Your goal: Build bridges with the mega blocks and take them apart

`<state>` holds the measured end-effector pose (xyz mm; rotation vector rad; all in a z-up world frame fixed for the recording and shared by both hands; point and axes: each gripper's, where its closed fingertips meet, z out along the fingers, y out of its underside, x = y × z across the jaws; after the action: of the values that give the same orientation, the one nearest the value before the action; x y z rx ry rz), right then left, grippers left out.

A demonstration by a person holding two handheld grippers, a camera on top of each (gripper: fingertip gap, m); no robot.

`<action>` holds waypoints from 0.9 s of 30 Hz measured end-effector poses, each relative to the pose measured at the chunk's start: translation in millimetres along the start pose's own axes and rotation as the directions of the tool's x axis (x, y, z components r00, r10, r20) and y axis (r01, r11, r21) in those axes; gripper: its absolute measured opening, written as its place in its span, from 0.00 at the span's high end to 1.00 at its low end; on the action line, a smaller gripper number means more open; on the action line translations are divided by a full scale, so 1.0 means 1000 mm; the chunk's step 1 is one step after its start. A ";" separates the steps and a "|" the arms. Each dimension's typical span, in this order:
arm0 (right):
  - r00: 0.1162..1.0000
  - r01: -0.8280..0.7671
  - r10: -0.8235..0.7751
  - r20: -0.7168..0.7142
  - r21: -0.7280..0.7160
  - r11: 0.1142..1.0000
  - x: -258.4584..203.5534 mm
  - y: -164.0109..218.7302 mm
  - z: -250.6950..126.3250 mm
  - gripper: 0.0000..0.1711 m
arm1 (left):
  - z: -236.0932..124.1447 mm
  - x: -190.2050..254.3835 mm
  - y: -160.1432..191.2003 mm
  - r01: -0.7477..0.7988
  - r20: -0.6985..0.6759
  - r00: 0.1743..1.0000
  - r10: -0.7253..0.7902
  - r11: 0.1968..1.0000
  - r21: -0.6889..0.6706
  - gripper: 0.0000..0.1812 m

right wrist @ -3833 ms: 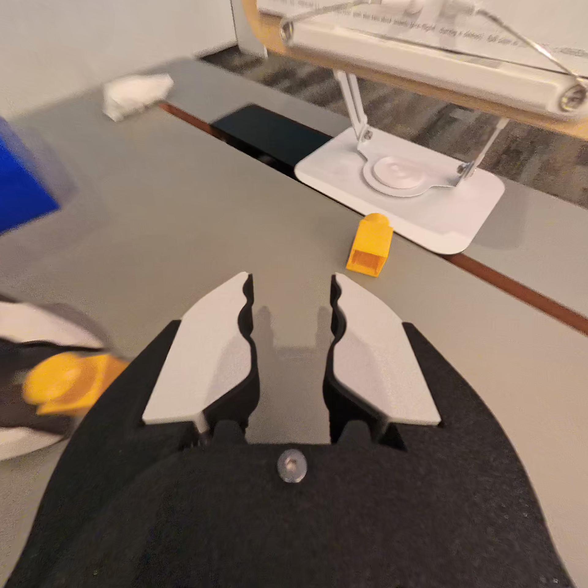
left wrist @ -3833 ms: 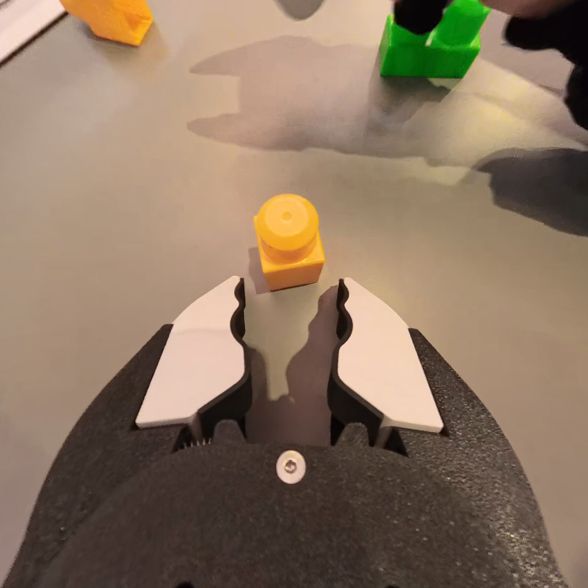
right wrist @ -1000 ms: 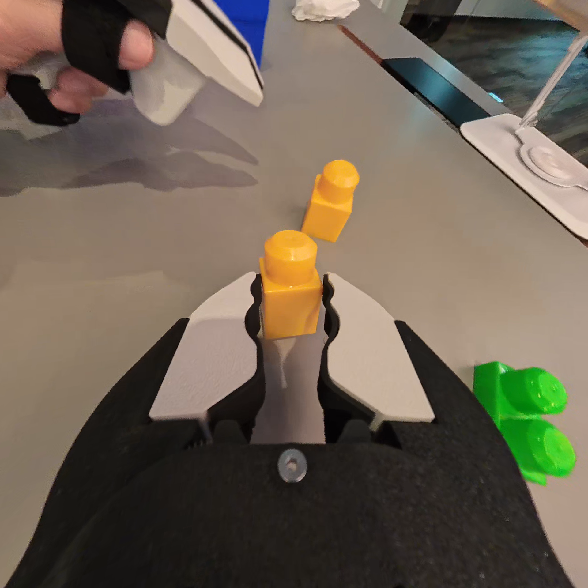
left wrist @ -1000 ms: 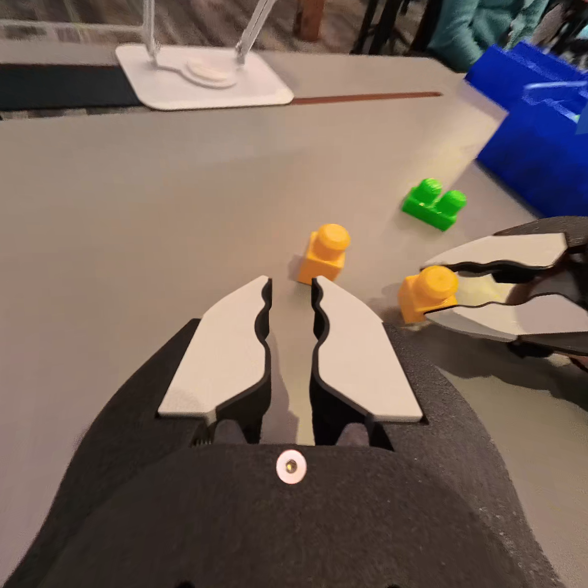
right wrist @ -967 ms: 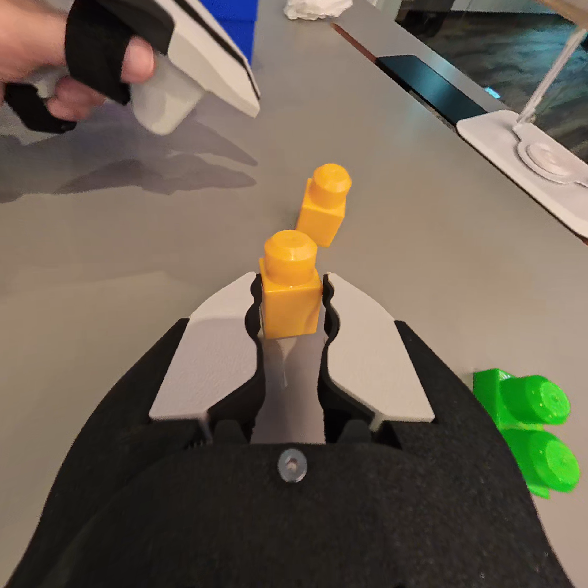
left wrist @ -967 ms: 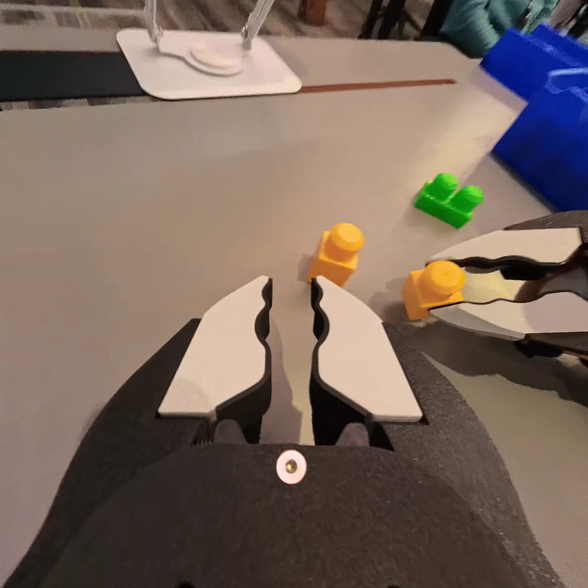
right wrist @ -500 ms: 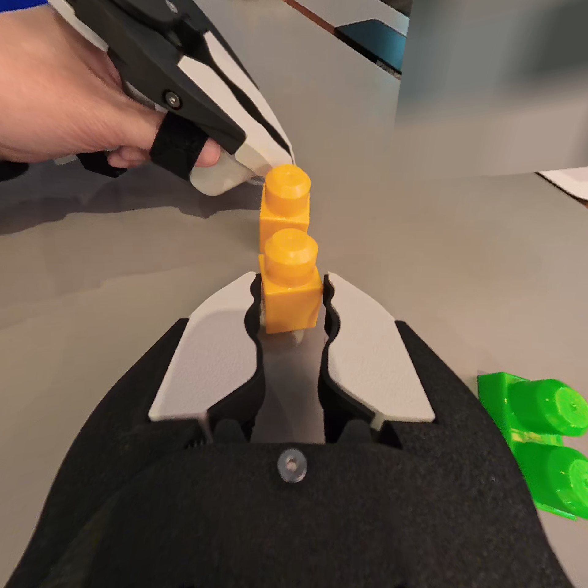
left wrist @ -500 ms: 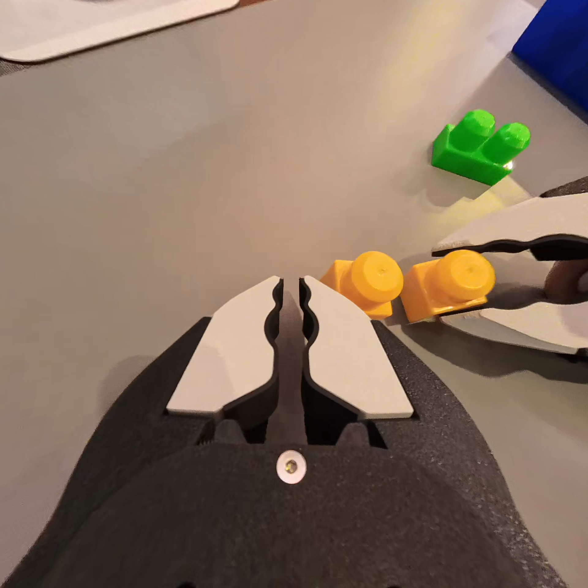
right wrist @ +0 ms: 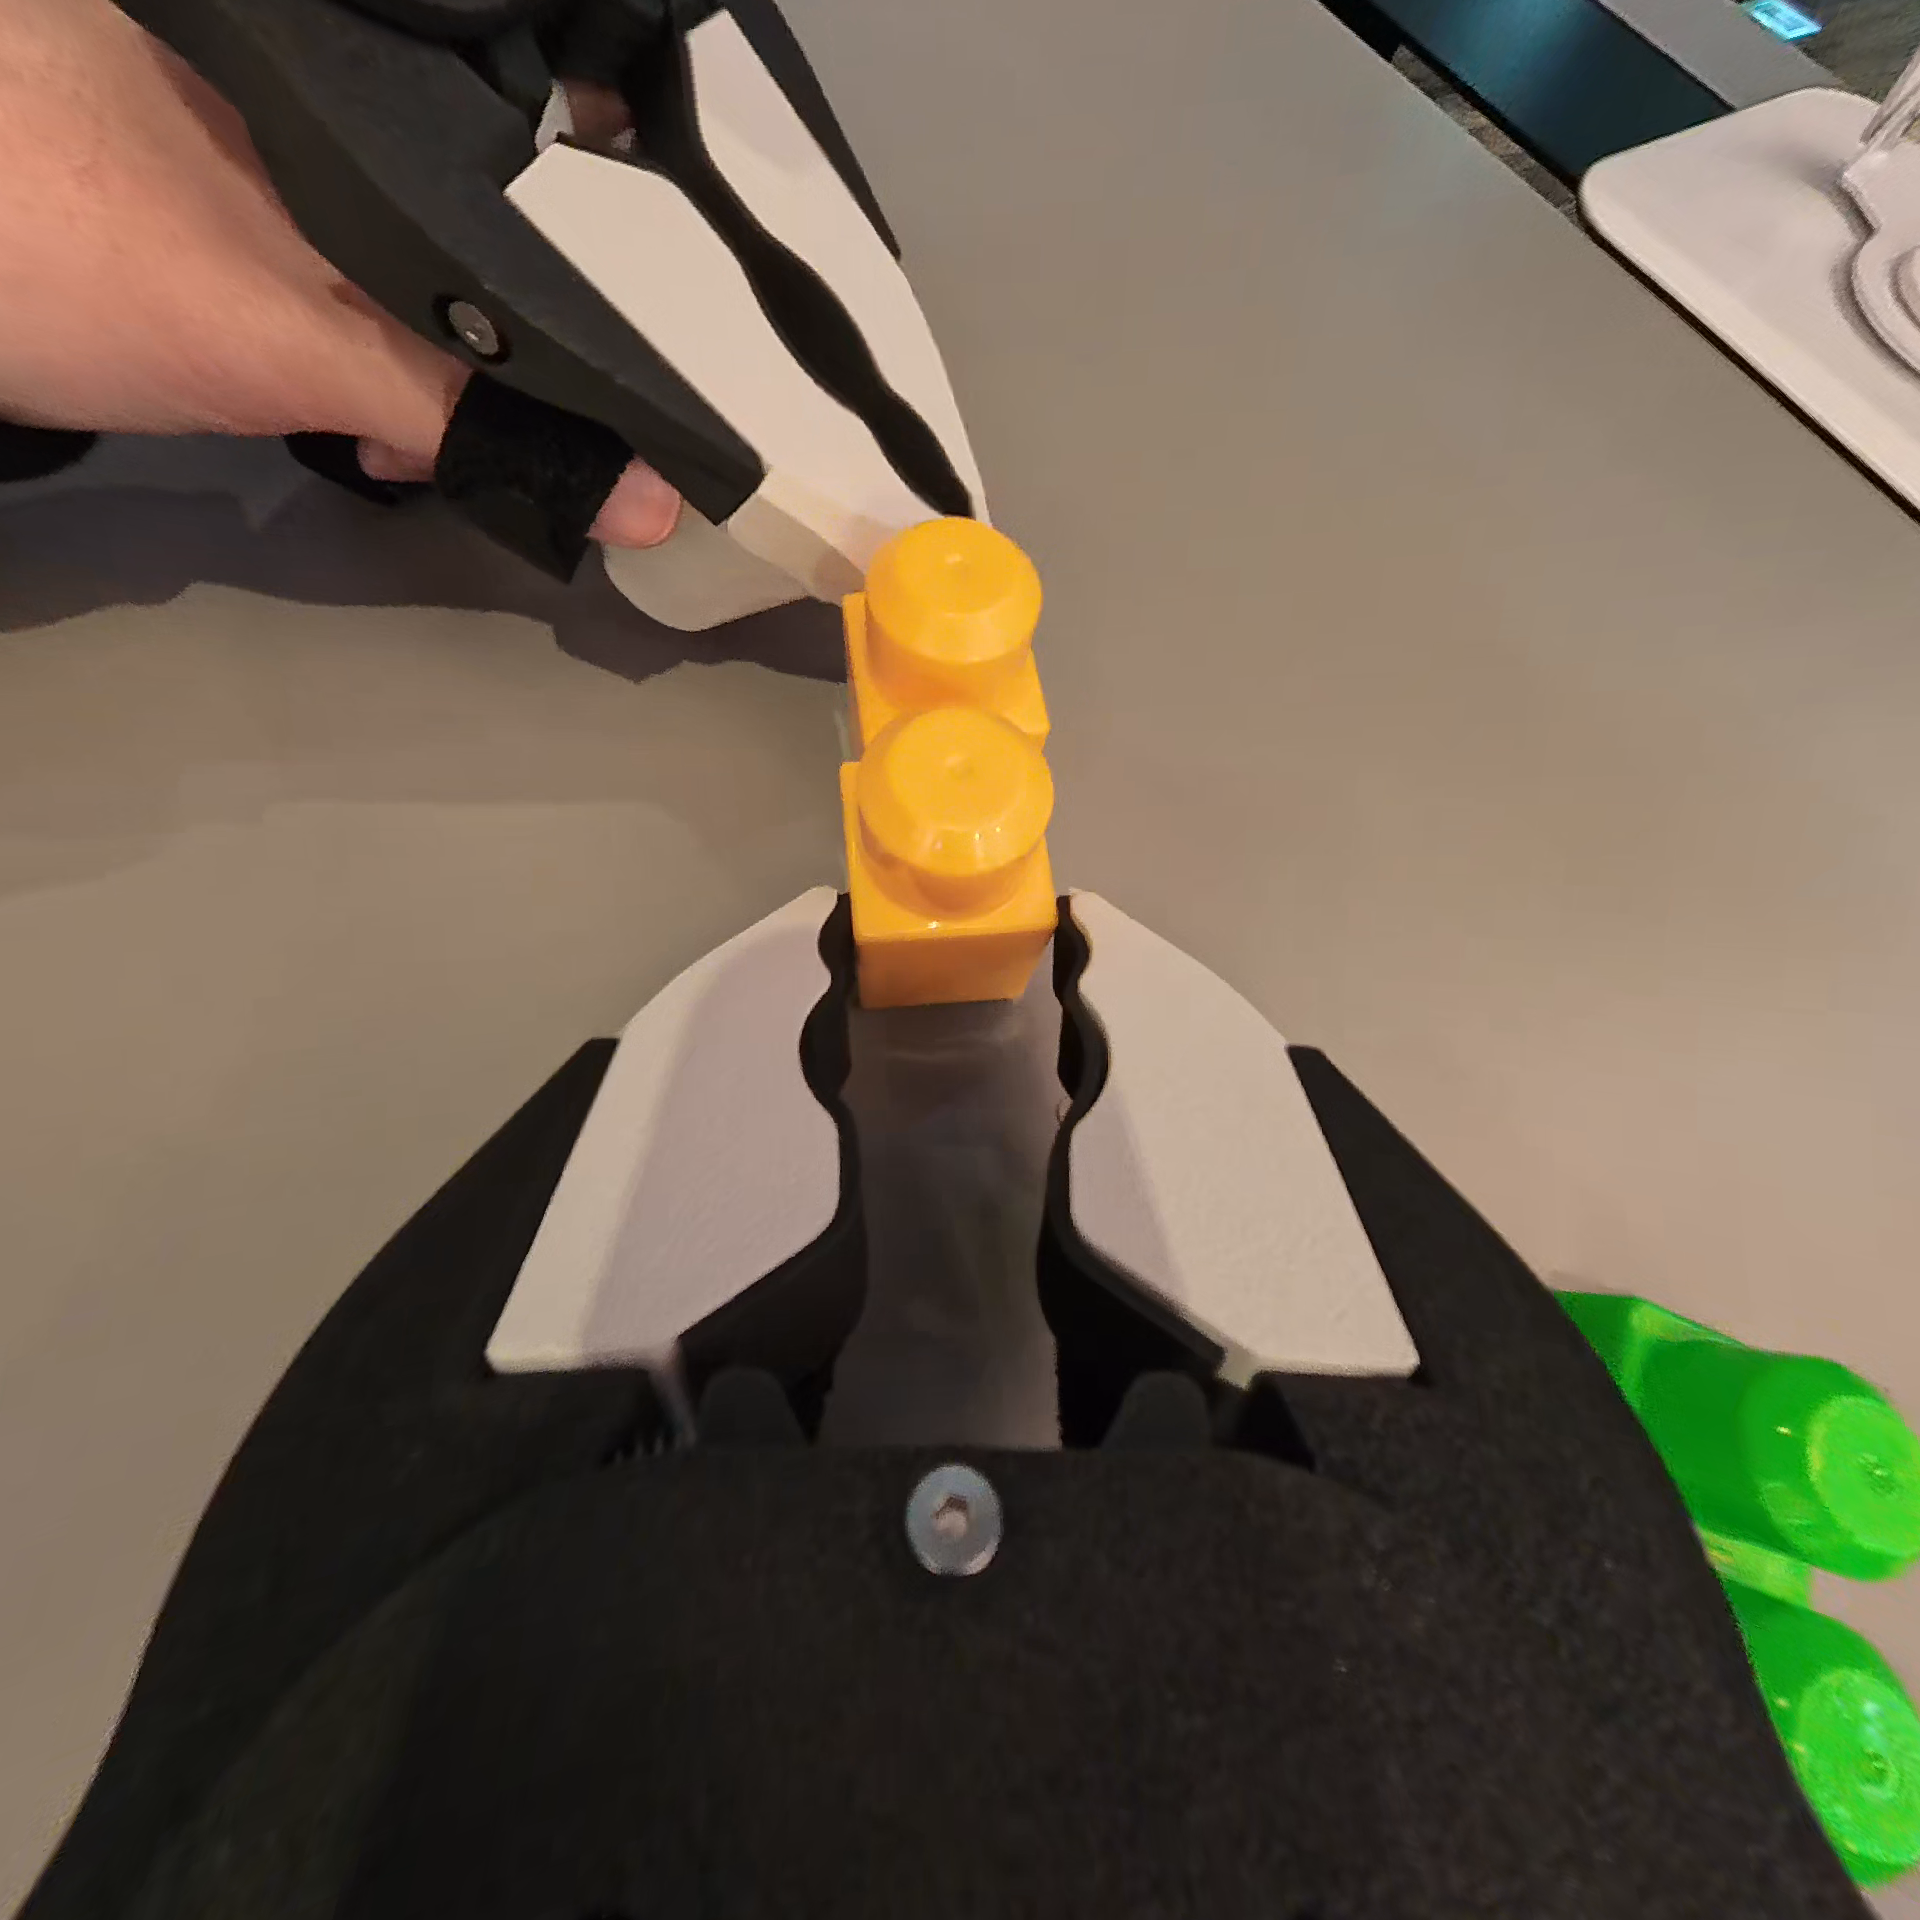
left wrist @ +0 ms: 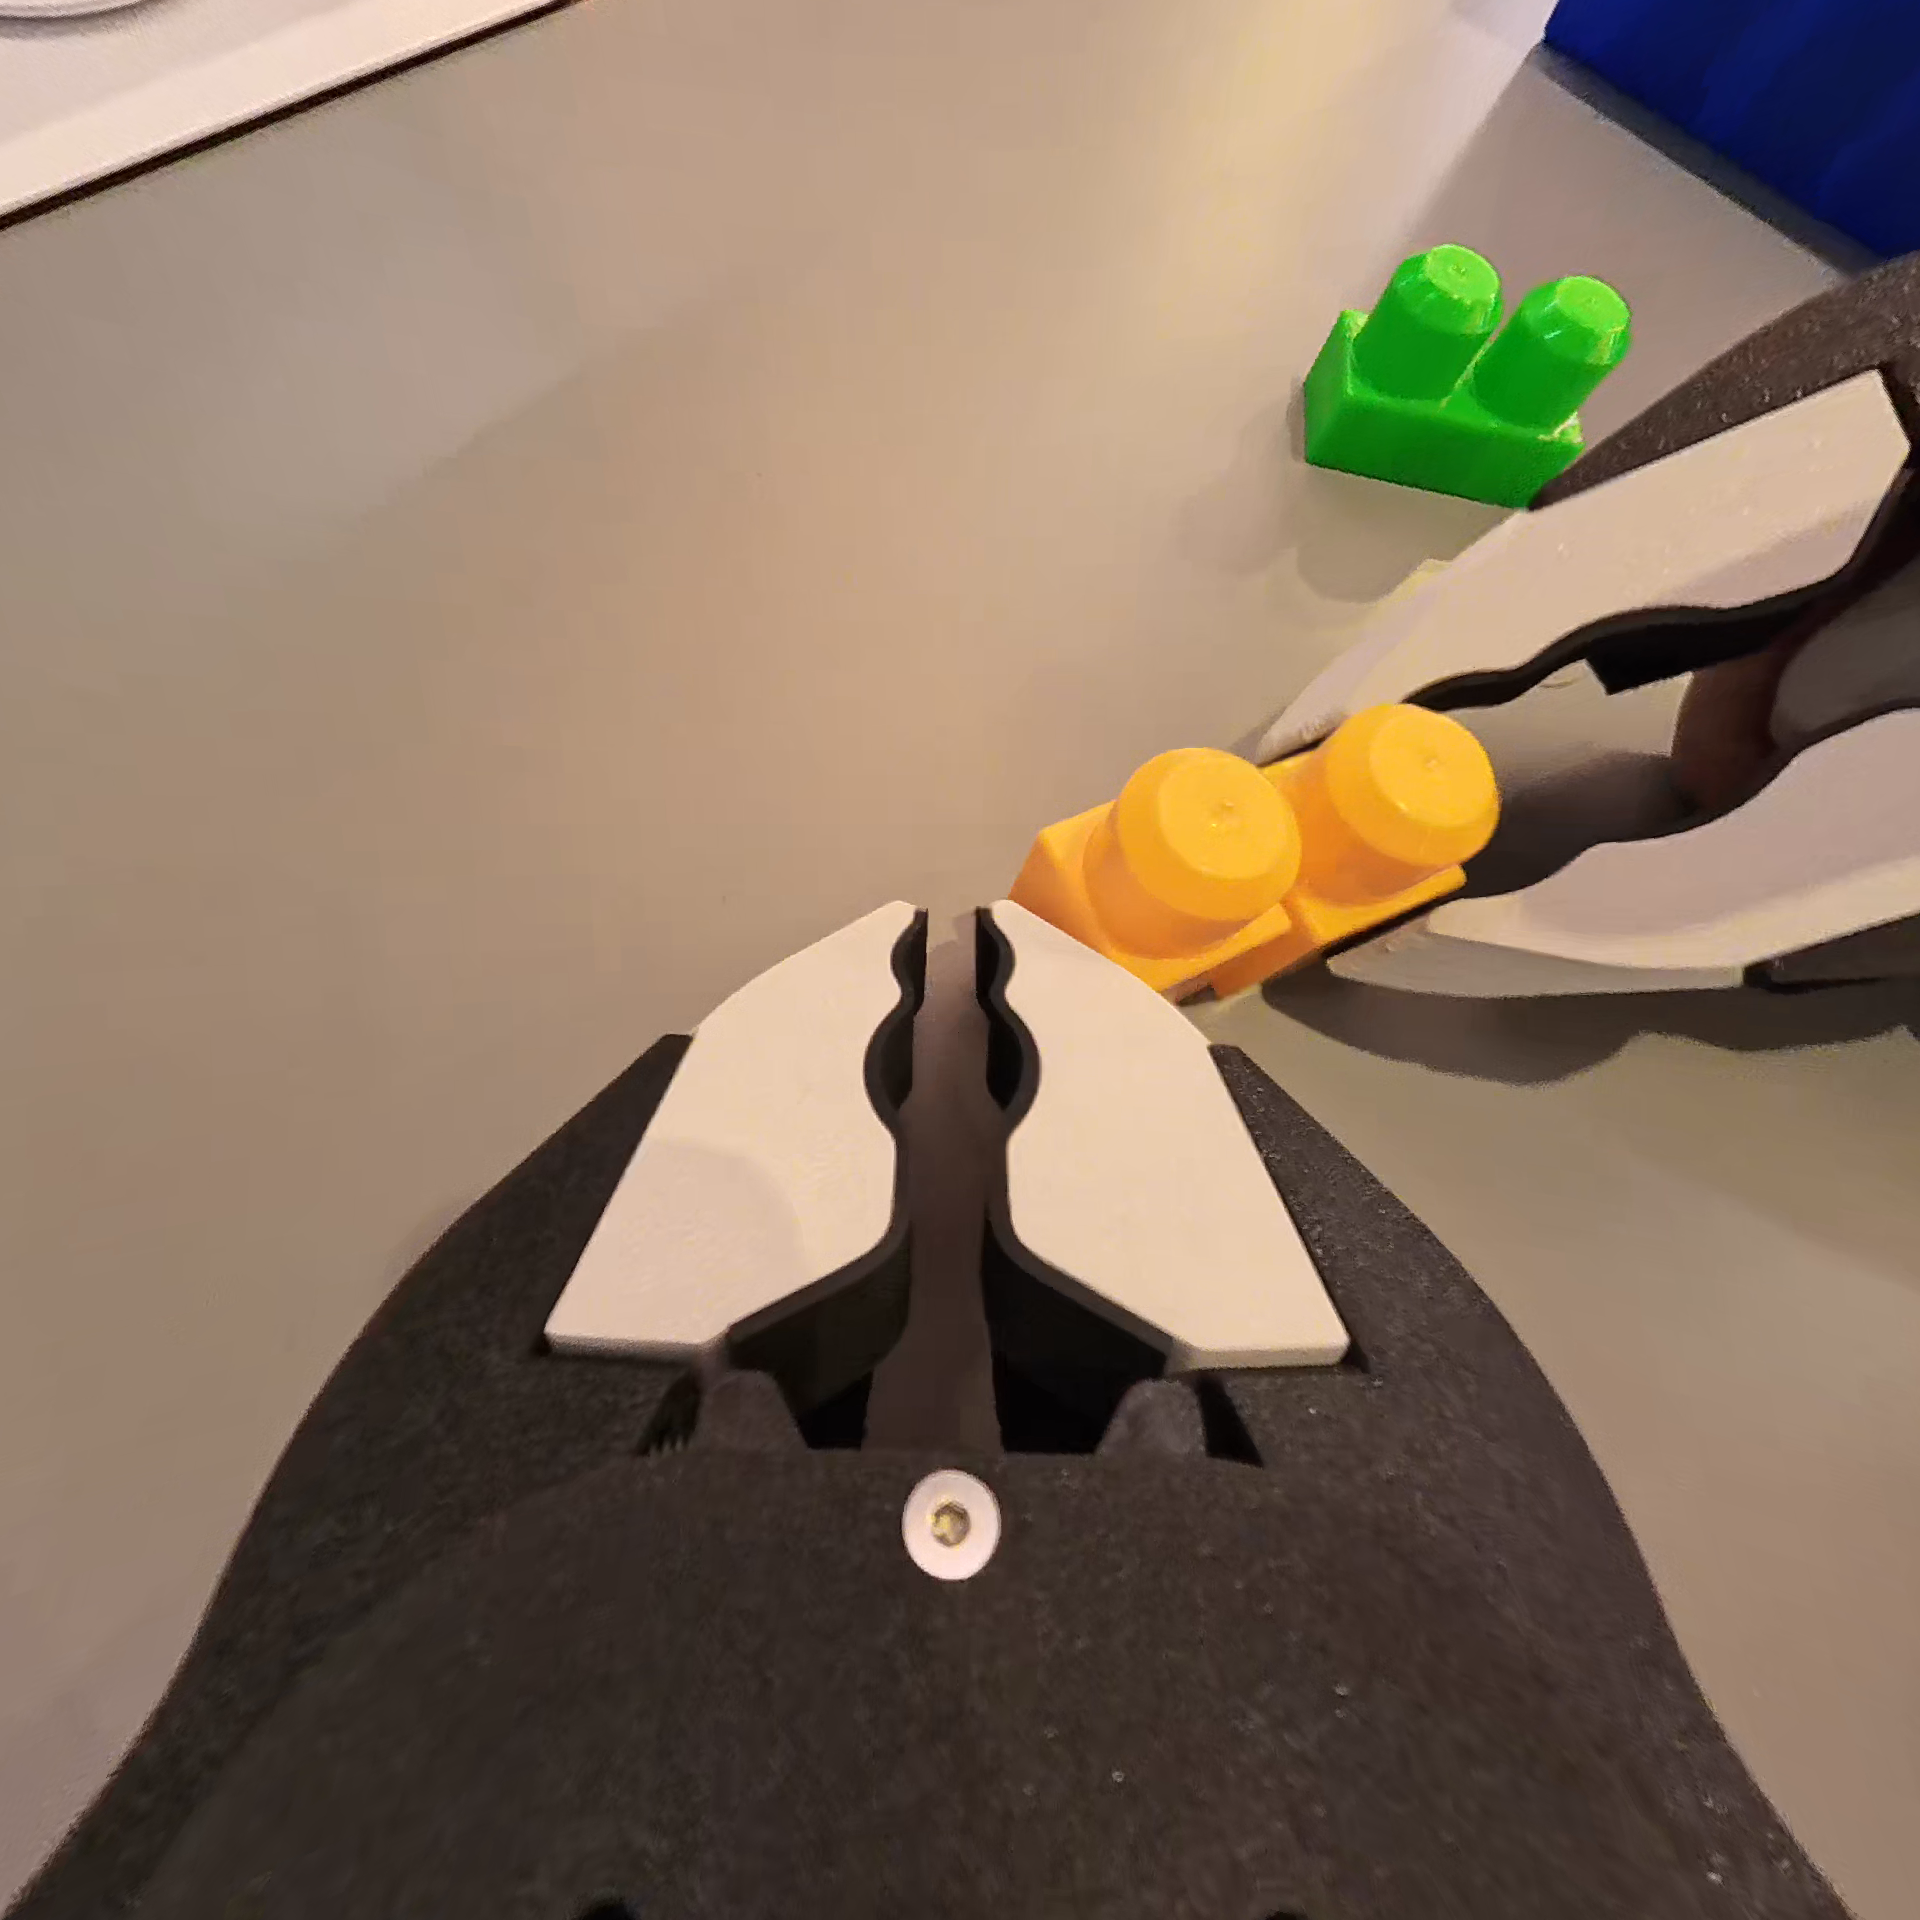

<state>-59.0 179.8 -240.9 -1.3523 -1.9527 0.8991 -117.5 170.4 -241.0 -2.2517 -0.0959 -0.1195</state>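
Two orange blocks are sitting side by side on the grey table (left wrist: 520,520), touching each other, each with a single round stud on top. The near orange block (right wrist: 951,914) is getting pinched by the right gripper (right wrist: 951,935), one finger pressing on each side of it low down by the base. The far orange block (right wrist: 951,644) is standing right behind it, seen from the right wrist view. The left gripper (left wrist: 948,925) is hovering just beside that far block with its fingers nearly pressed together, only a thin slit showing between them and nothing in there; its tip looks like it's touching or almost touching the block's side, can't really tell which. A bare hand (right wrist: 156,281) is gripping the left gripper's handle. The green block (left wrist: 1455,384), a two-stud one, is lying on the table off to the side, apart from the orange pair. A blue bin (left wrist: 1766,104) is peeking in at the corner, and a white tray (right wrist: 1745,239) is sitting further back.
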 end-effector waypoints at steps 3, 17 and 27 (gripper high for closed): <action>0.999 0.015 -0.015 0.038 0.006 1.000 0.004 0.001 0.000 0.79 | 0.003 -0.001 0.000 0.005 -0.017 1.000 -0.005 1.000 -0.007 0.94; 0.976 0.115 -0.119 0.182 0.033 0.993 -0.031 -0.012 0.012 0.79 | -0.036 0.007 0.033 -0.070 0.041 0.997 0.072 0.996 -0.057 0.99; 0.969 0.119 -0.124 0.215 0.037 0.992 -0.051 -0.016 0.014 0.79 | -0.058 0.003 0.053 0.003 0.050 0.999 -0.001 0.999 -0.050 0.82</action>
<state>-63.0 124.7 -241.7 -1.1471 -2.1556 1.0429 -111.5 92.0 -244.2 -2.3048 -0.1234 -0.0676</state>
